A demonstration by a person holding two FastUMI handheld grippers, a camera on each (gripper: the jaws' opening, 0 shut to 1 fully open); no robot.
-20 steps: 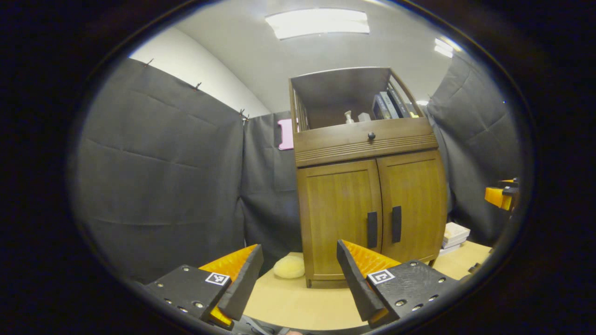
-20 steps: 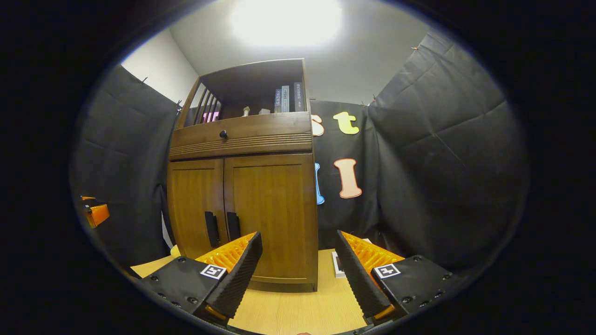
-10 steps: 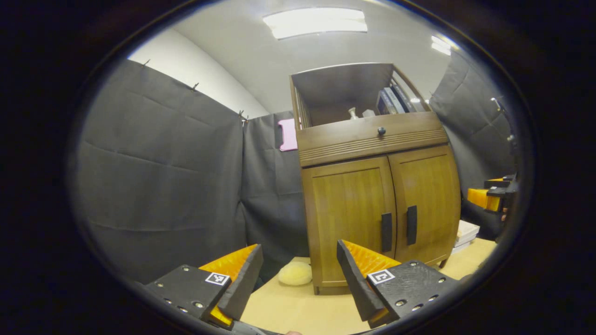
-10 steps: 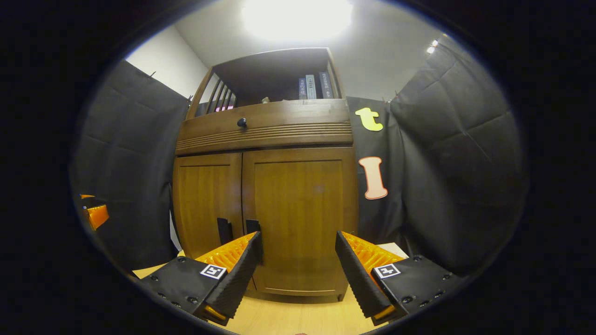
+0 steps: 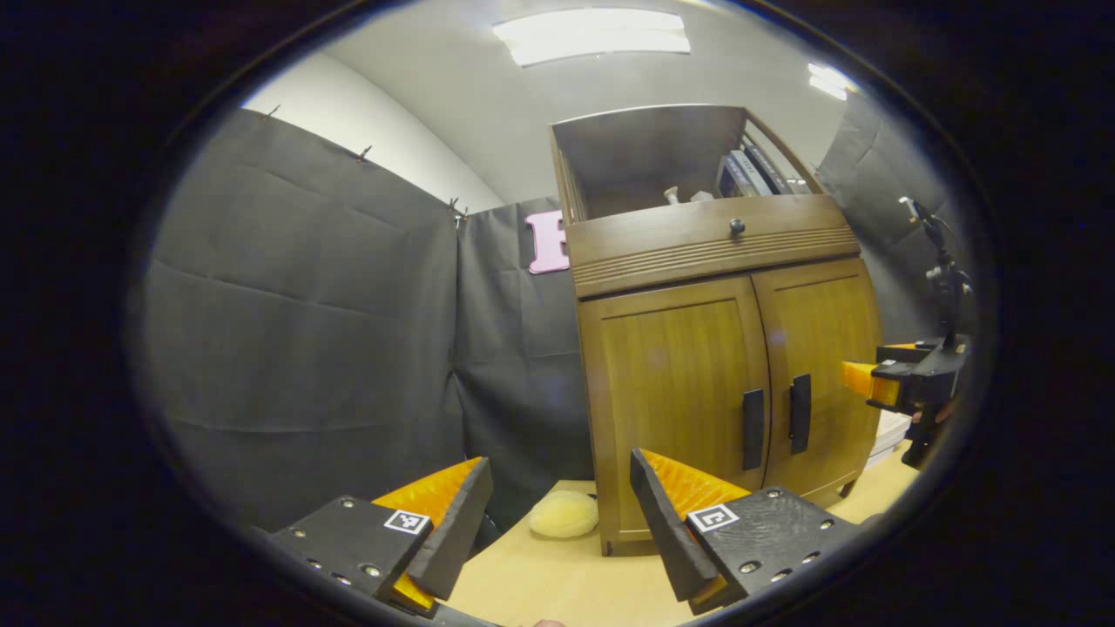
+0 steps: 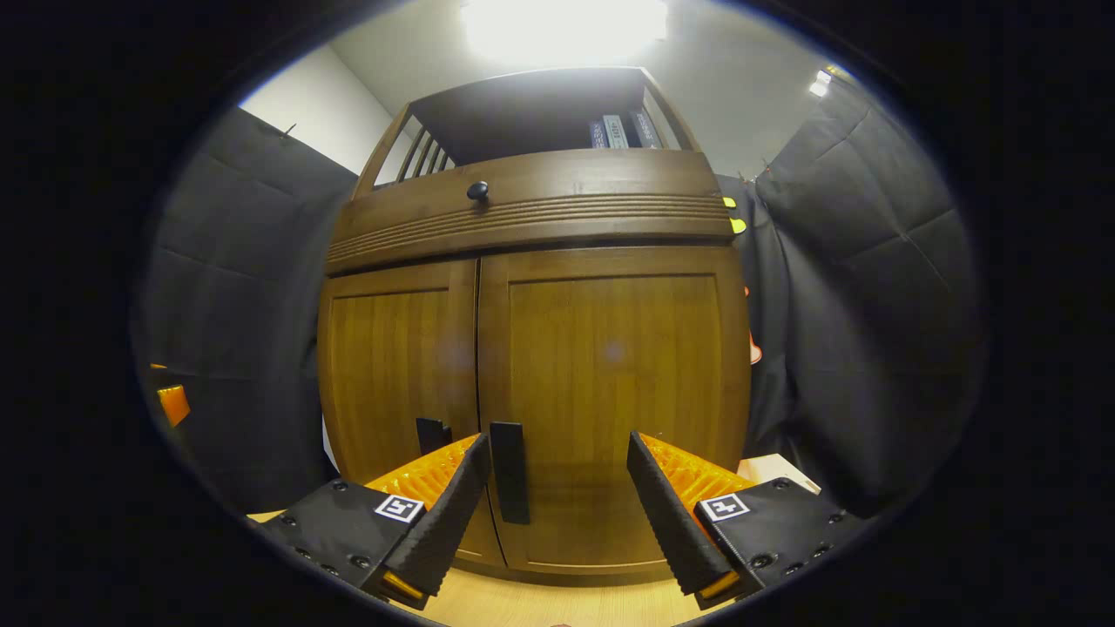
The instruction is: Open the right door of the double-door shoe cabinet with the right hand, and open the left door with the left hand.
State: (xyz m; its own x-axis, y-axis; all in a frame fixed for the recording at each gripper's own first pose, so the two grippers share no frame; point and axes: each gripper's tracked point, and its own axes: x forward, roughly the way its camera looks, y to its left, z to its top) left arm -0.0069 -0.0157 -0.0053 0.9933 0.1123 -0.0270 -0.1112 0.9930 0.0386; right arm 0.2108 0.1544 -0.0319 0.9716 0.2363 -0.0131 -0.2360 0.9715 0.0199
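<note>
Right gripper (image 6: 553,496) has advanced, fingers spread, right door's upright handle (image 6: 510,472) just left of centre between them.

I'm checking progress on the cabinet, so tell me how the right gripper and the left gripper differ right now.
The right gripper is close up to the right door, its handle just beside one finger; the left gripper sits well back from the left door. The right gripper faces the doors squarely; the left gripper views the cabinet from one side. Both are open and touch nothing; both doors are closed.
</note>
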